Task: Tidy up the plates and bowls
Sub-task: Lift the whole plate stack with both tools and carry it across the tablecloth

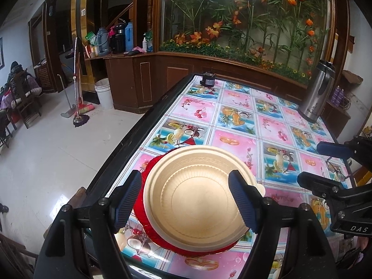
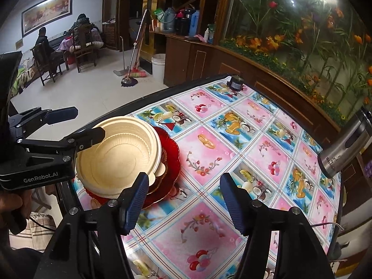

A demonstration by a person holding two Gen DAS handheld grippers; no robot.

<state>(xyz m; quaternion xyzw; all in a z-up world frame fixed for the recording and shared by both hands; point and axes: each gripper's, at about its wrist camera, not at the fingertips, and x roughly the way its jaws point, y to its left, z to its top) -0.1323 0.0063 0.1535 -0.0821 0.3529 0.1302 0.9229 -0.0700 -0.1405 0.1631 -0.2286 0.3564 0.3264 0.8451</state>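
From the left wrist, the left tool [image 1: 186, 201] stands spread around a cream bowl [image 1: 197, 197]; its pads do not seem to press the rim. The bowl sits on a red plate [image 1: 141, 218] near the corner of the table [image 1: 234, 125]. The right tool [image 1: 323, 162] shows at the edge, apart from the stack.

From the right wrist, the right tool [image 2: 183, 200] is spread and empty over bare cloth beside the stack, which also holds a cream plate [image 2: 160, 172]. Stacking looks largely done; no loose dishes show.
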